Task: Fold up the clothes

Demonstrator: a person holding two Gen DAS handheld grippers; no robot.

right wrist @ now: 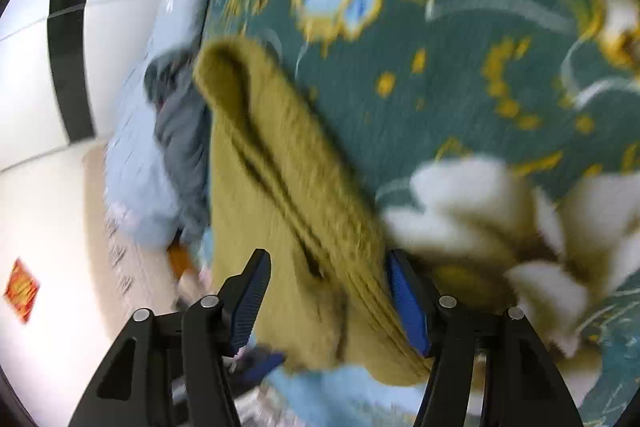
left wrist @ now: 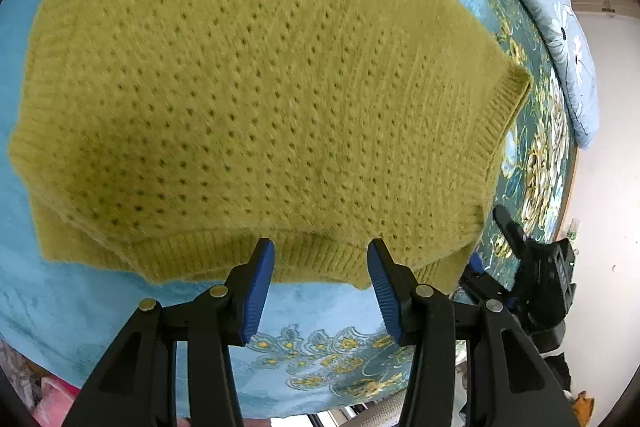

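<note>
The yellow sweater [left wrist: 256, 107] lies folded on the blue blanket [left wrist: 60, 291]. The left claw [left wrist: 320, 287] is apart at its near hem. The right claw [right wrist: 326, 299] is apart around its side edge.

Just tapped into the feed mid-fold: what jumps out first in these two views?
A mustard-yellow knit sweater fills the left wrist view, folded on a teal floral blanket, with the open left gripper at its ribbed hem. In the blurred right wrist view, the open right gripper straddles the sweater's layered edge.
</note>
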